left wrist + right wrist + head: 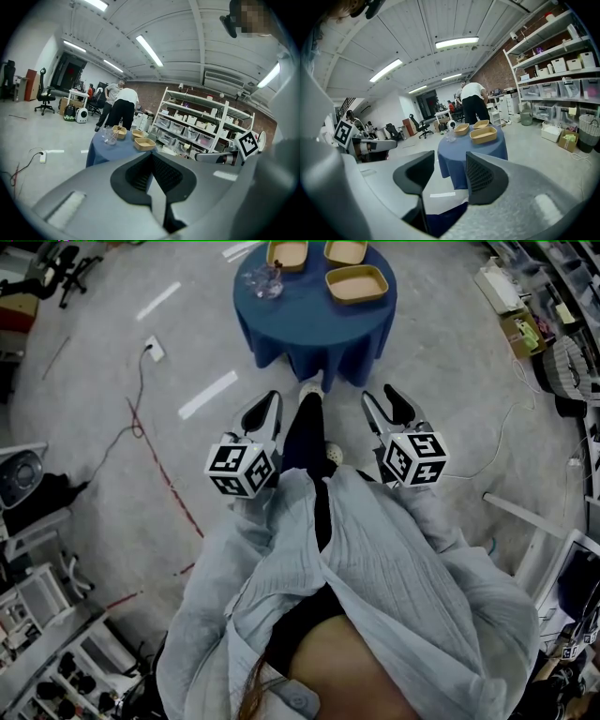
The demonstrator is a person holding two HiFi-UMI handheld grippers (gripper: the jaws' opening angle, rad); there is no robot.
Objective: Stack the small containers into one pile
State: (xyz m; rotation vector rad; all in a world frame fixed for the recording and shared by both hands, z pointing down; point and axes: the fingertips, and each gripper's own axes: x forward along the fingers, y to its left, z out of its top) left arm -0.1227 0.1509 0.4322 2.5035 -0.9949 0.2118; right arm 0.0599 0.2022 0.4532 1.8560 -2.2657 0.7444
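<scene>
- Three small tan box-shaped containers lay on a round table with a blue cloth [309, 320], far out in front of both grippers and well apart from them.
- The nearest tan container [356, 283] was straight ahead of the right gripper [381, 396]. The second tan container [346, 251] lay behind it at the far edge. The third tan container [287, 253] lay at the far edge too, ahead of the left gripper [272, 399].
- The three containers sat apart from each other. None was inside another.
- A clear see-through glass thing [263, 280] stood on the table as well, just beside the third container.
- In the left gripper view, the left gripper [151, 157] had its two black jaws pressed together with nothing in them. The table showed over the top of the jaws.
- In the right gripper view, the right gripper [450, 169] had its jaws a little way apart. Only air was in the gap, and it held nothing. The table showed far away through the gap.
- The person held both grippers side by side, close to the body, one on each side of the legs. Both pointed forward at the table and tipped a little down.
- The hands were hidden under the loose pale grey sleeves [375, 549].
- Each gripper had one cube with black and white squares, the left cube [242, 468] and the right cube [413, 458].
- Count: three containers, one clear thing, one table, two grippers.
</scene>
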